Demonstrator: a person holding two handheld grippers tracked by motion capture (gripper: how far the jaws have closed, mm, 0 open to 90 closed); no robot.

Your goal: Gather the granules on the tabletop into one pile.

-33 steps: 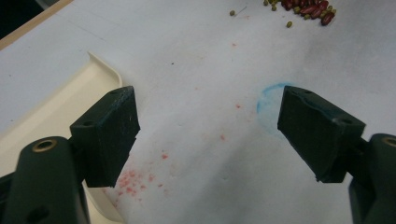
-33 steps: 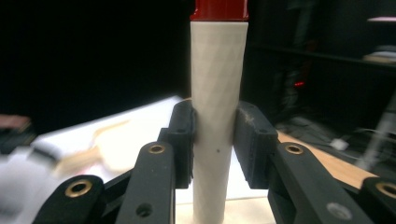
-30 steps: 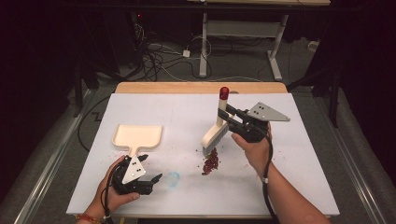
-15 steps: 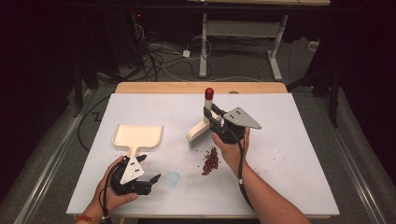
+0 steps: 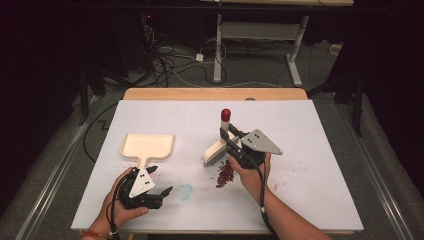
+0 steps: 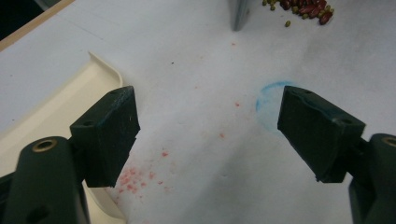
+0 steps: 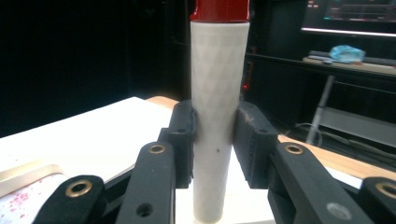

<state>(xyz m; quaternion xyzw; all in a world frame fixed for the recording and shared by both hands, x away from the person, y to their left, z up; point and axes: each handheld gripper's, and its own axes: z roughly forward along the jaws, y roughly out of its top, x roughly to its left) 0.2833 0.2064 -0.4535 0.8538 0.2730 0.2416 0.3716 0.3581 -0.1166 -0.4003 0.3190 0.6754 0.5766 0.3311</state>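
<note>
- Brush [image 5: 218, 145] stands mid-table [image 5: 310, 150], handle upright with its red cap [image 7: 219, 9] at 12 o'clock, bristles on the surface
- Right gripper [image 5: 231, 136] fingers [image 7: 184, 135] clench the handle from both sides
- Beans [image 5: 225, 175] lie just at 5 o'clock of the bristles
- Dustpan [image 5: 147, 146] lies at 9 o'clock of the brush, well apart
- Left gripper [image 5: 160, 181] fingers [image 6: 109, 133] spread wide, grasping nothing, just beside the dustpan's handle
</note>
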